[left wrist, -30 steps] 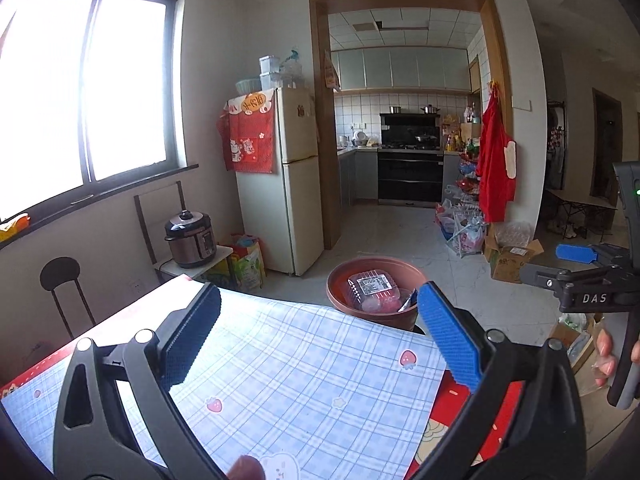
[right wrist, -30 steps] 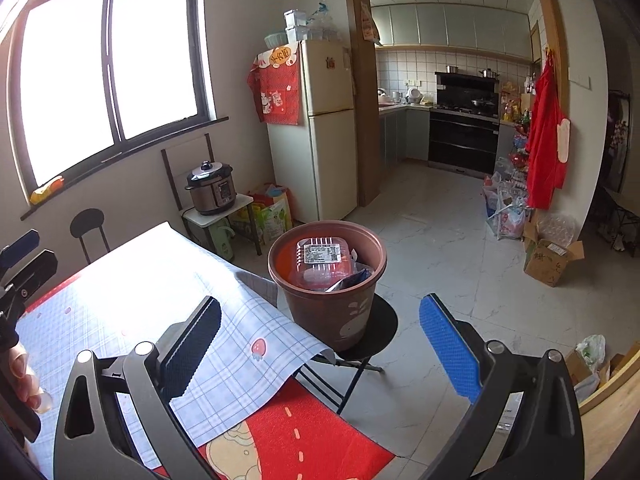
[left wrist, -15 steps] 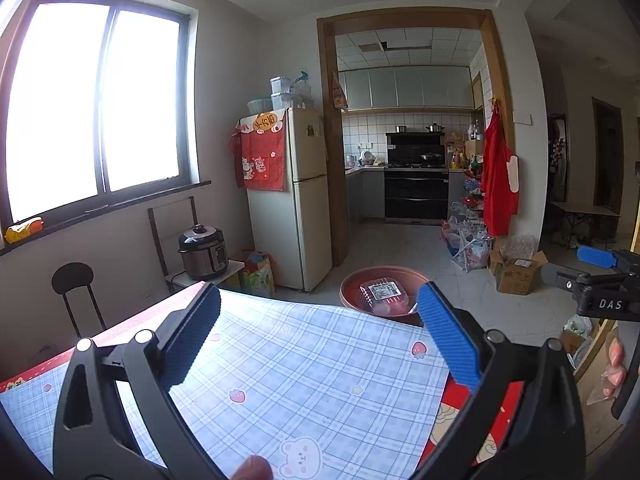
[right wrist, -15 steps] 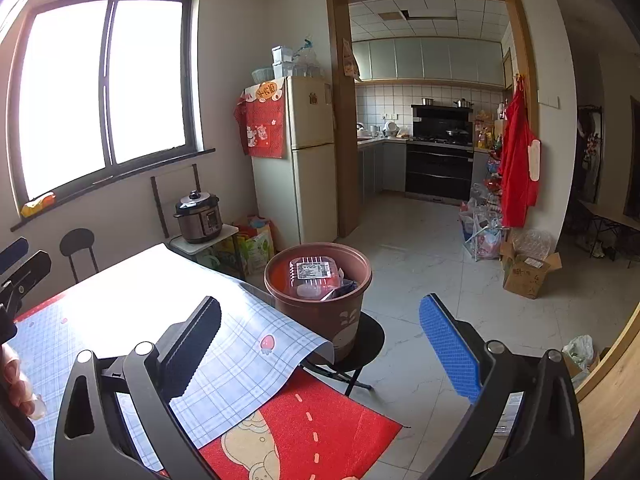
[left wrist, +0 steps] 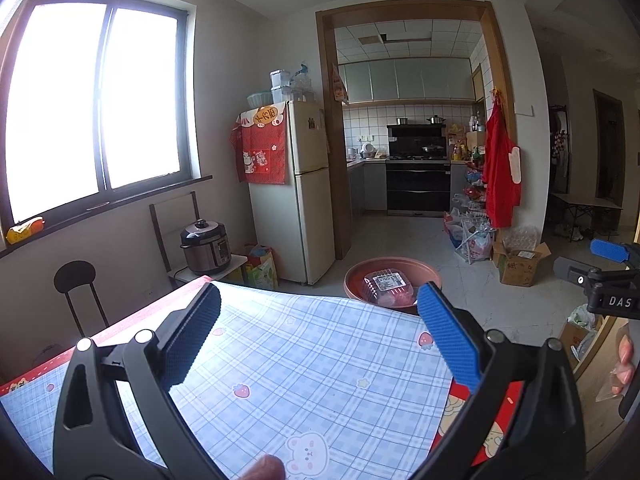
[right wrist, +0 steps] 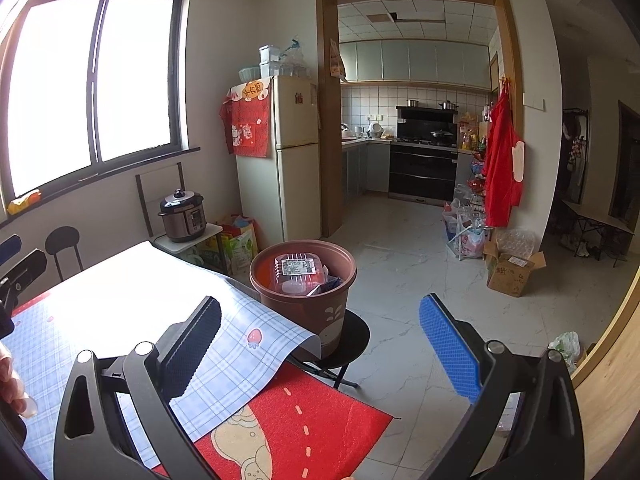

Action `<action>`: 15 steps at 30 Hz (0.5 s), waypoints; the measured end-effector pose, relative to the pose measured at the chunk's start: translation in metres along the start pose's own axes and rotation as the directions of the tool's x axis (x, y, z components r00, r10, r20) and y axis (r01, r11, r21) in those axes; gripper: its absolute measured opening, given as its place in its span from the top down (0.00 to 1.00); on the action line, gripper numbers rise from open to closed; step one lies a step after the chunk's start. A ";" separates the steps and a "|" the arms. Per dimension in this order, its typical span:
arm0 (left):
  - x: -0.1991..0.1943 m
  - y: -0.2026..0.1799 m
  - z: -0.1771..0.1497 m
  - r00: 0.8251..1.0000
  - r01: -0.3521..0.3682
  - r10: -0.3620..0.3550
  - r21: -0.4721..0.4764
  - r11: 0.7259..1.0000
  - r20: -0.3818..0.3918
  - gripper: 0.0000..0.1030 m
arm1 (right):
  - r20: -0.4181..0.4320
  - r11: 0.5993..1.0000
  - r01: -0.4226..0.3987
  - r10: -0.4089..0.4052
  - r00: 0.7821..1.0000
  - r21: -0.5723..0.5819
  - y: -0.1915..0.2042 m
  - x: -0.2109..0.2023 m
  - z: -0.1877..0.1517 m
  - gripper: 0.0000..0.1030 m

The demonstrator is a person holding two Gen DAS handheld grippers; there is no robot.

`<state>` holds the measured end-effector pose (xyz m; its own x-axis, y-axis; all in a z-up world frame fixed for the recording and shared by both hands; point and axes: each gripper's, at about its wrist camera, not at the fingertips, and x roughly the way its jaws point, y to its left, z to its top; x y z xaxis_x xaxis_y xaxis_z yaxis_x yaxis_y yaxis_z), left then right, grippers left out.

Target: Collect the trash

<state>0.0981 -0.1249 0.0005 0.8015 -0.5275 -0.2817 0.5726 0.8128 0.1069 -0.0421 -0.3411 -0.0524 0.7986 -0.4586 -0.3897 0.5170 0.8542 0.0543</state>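
Two grippers held apart, one bin holding the trash.

Left wrist: my left gripper (left wrist: 318, 334) hung with its jaws wide apart, holding nothing, over the plaid tablecloth (left wrist: 320, 364); one brown bin (left wrist: 394, 280) stood beyond the table edge, one clear plastic box (left wrist: 389, 285) inside. Right wrist: my right gripper (right wrist: 320, 338) was equally spread and unloaded; the bin (right wrist: 304, 286) sat on one black stool (right wrist: 352, 340), with perhaps two more scraps beside the box (right wrist: 298, 270).

Bright window (left wrist: 96, 104) on the left — cream fridge (left wrist: 296, 192) beside a kitchen doorway (left wrist: 408, 120), pale tiled floor (right wrist: 420, 280).
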 end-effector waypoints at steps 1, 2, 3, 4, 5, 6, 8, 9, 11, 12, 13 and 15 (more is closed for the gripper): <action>0.000 -0.002 -0.001 1.000 -0.006 0.006 0.007 1.000 -0.001 0.06 | 0.001 1.000 0.001 -0.001 1.000 -0.001 0.000 0.000 0.000 0.06; 0.001 -0.004 -0.001 1.000 -0.008 0.008 0.011 1.000 -0.002 0.06 | 0.001 1.000 0.002 -0.002 1.000 -0.002 0.000 0.000 0.001 0.06; 0.000 -0.005 -0.001 1.000 -0.007 0.007 0.015 1.000 -0.001 0.06 | 0.000 1.000 0.003 -0.003 1.000 -0.002 0.000 0.000 0.001 0.06; 0.000 -0.007 -0.001 1.000 -0.006 0.006 0.017 1.000 -0.001 0.06 | -0.001 1.000 0.002 -0.002 1.000 0.000 0.000 0.000 0.001 0.06; 0.000 -0.007 -0.002 1.000 -0.003 0.003 0.018 1.000 -0.001 0.06 | -0.003 1.000 0.003 -0.003 1.000 0.000 0.000 0.000 0.001 0.06; 0.000 -0.007 -0.002 1.000 0.002 -0.002 0.015 1.000 -0.001 0.06 | -0.002 1.000 0.003 -0.003 1.000 -0.001 0.000 -0.001 0.001 0.06; 0.000 -0.007 -0.002 1.000 0.009 -0.009 0.006 1.000 -0.002 0.06 | -0.004 1.000 0.003 -0.003 1.000 -0.003 0.000 -0.001 0.001 0.06; 0.000 -0.006 -0.002 1.000 0.012 -0.012 0.002 1.000 -0.002 0.06 | -0.003 1.000 0.003 -0.003 1.000 -0.002 0.000 -0.002 0.000 0.06; 0.000 -0.005 -0.003 1.000 0.012 -0.012 -0.003 1.000 -0.004 0.06 | -0.003 1.000 0.002 -0.002 1.000 -0.001 0.000 -0.002 0.000 0.06; 0.000 -0.005 -0.003 1.000 0.012 -0.012 -0.006 1.000 -0.004 0.06 | -0.003 1.000 0.003 -0.003 1.000 -0.002 0.000 -0.002 0.000 0.06; 0.000 -0.004 -0.003 1.000 0.015 -0.015 -0.010 1.000 -0.004 0.06 | -0.003 1.000 0.003 -0.003 1.000 -0.003 0.000 -0.003 0.000 0.06; -0.002 -0.002 -0.002 1.000 0.022 -0.022 -0.020 1.000 -0.004 0.06 | -0.003 1.000 0.002 -0.002 1.000 -0.002 -0.001 -0.003 0.001 0.06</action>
<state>0.0951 -0.1253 -0.0013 0.7881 -0.5440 -0.2880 0.5863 0.8060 0.0819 -0.0443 -0.3405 -0.0510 0.7964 -0.4599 -0.3927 0.5183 0.8536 0.0514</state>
